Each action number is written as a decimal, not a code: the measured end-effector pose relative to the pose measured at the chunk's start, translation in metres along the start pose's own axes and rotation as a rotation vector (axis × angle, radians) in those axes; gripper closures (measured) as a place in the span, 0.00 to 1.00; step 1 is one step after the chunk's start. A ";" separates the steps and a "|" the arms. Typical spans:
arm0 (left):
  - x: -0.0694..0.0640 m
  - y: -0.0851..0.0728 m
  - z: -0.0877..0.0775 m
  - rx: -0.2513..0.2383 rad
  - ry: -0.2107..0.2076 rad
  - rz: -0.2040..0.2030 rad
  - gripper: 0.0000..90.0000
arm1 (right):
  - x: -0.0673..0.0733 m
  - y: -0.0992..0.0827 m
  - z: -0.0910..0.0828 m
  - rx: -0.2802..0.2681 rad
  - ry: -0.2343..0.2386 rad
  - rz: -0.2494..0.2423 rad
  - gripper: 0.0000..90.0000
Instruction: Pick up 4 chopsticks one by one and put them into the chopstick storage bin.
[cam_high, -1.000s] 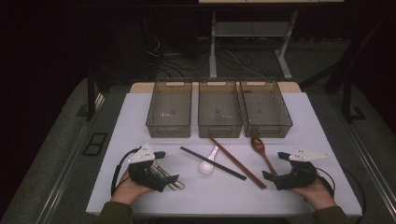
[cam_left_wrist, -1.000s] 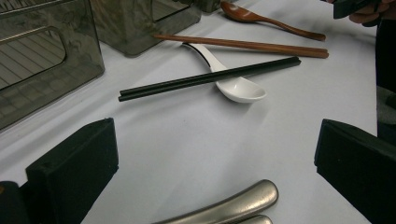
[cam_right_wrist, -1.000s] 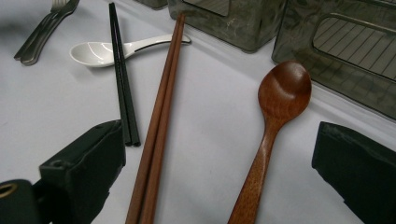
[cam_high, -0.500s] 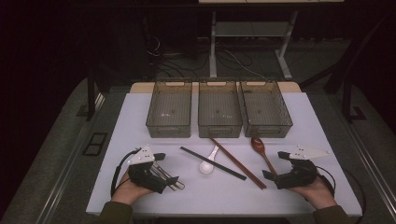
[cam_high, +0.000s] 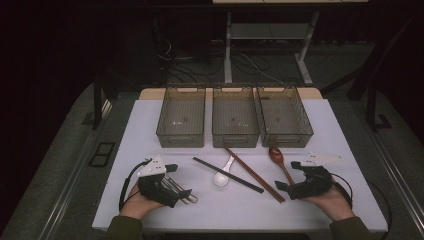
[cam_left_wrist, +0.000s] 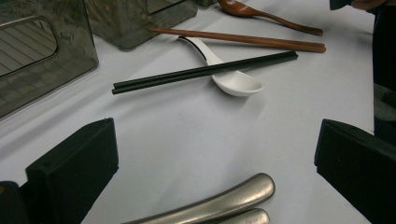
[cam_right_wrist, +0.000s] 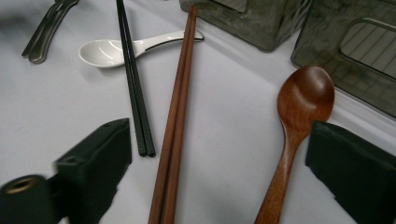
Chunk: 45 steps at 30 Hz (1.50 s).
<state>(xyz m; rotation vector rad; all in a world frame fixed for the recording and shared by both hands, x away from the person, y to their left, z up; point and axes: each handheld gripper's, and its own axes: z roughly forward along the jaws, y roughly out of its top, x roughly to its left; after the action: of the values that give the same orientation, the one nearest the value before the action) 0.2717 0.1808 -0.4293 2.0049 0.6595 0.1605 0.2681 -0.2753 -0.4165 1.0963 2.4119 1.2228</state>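
High view: a white matte table top (cam_high: 150, 115) is seen, with three smoky see-through plastic bins (cam_high: 235, 116) lined up side by side along the far edge. Near of them, a white ceramic spoon (cam_high: 222, 175), flat black chopsticks (cam_high: 227, 174) and brown wooden chopsticks (cam_high: 254, 174) are laid in a loose diagonal bunch, the black pair crossing over the white spoon's handle. A glossy wooden spoon (cam_high: 278, 159) is found just right of those. The left gripper (cam_high: 172, 186) is held at the near left with metal cutlery handles (cam_high: 181, 191) lying at its jaws; the right gripper (cam_high: 292, 177) sits near right, close by the wooden spoon's handle. Plenty of bare table is left between both hands and along the near edge.

Left gripper view: the jaws are spread wide, nothing pinched. The two rounded brushed-metal handles (cam_left_wrist: 219, 205) are seen lying between them on the table, not touched by either pad.

Right gripper view: jaws spread wide here too, gripping nothing. The wooden spoon (cam_right_wrist: 299, 121) is lying just inside the right jaw, the brown chopsticks (cam_right_wrist: 177, 121) run down the middle, and the black pair (cam_right_wrist: 135, 93) ends beside the left jaw.
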 end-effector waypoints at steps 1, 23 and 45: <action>-0.001 0.001 0.001 0.001 0.002 0.008 0.00 | 0.001 0.001 0.001 -0.005 -0.007 0.000 0.16; -0.004 0.001 0.003 0.002 -0.004 0.019 0.00 | 0.011 0.022 0.040 0.078 0.100 -0.036 0.58; -0.004 0.002 0.003 0.006 -0.009 0.027 0.00 | 0.011 0.028 0.058 0.119 0.098 -0.052 0.86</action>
<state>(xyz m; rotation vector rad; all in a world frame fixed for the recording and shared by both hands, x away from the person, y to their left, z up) 0.2699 0.1755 -0.4287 2.0200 0.6287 0.1660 0.3037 -0.2227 -0.4300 1.0201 2.5992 1.1557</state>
